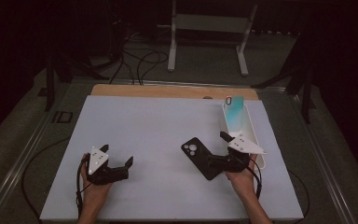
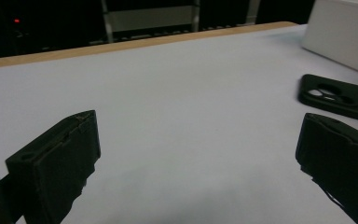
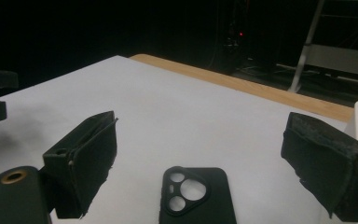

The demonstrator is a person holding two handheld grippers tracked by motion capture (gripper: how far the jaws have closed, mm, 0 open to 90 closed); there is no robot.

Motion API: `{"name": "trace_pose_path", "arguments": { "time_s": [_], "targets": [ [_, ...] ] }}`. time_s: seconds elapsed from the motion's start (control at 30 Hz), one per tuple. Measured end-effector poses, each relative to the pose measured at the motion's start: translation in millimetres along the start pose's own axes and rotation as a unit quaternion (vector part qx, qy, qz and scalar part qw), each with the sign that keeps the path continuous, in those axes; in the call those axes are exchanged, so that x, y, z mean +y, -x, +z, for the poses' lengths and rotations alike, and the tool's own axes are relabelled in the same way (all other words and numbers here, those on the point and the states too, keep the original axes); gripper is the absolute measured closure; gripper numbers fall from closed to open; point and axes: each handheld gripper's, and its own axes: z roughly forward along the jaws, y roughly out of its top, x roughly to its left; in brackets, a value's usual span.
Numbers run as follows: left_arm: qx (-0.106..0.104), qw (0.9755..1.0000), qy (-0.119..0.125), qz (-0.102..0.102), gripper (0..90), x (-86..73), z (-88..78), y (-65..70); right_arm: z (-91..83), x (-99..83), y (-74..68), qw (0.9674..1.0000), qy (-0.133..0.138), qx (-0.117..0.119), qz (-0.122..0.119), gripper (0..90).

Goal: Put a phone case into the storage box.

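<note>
A black phone case (image 1: 198, 156) lies flat on the white mat (image 1: 158, 126), camera cutouts facing up. My right gripper (image 1: 215, 150) is open, and its jaws stand on either side of the case's near end without touching it. In the right gripper view the case (image 3: 196, 198) sits low between the wide-apart jaws of the right gripper (image 3: 203, 135). My left gripper (image 1: 117, 155) is open over bare mat at the front left, holding nothing. In the left gripper view the case (image 2: 340, 98) lies far off to the right of the left gripper (image 2: 198, 130).
A white bin (image 1: 250, 125) stands at the right edge of the mat with a teal phone-shaped item (image 1: 235, 112) leaning inside. A wooden strip (image 1: 168, 91) runs along the table's far edge. A white metal stand (image 1: 209, 28) and cables lie on the floor beyond.
</note>
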Motion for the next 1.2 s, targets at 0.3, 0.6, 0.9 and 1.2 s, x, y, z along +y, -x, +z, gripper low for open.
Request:
{"name": "trace_pose_path", "arguments": {
  "time_s": [0.3, 0.6, 0.9, 1.2],
  "targets": [
    [-0.07, 0.9966, -0.027, 0.033, 1.2, 21.9, 12.0, 26.7, -0.8, 1.9, 0.0, 1.0, 0.005, 0.004, 0.005, 10.2],
    [-0.111, 0.9924, -0.04, 0.036, 1.5, 36.2, 42.6, 54.4, -6.1, 5.4, 3.7, 0.9999, 0.012, -0.004, 0.007, 10.2],
    [-0.124, 0.9917, -0.034, 0.01, 11.4, 43.8, 73.4, 79.8, -8.7, 7.1, 4.6, 0.9998, 0.018, -0.007, 0.008, 10.2],
    [-0.149, 0.9879, -0.04, 0.011, 18.2, 48.5, 97.7, 106.0, -11.0, 8.4, 5.5, 0.9997, 0.022, -0.009, 0.009, 10.2]
  ]
}}
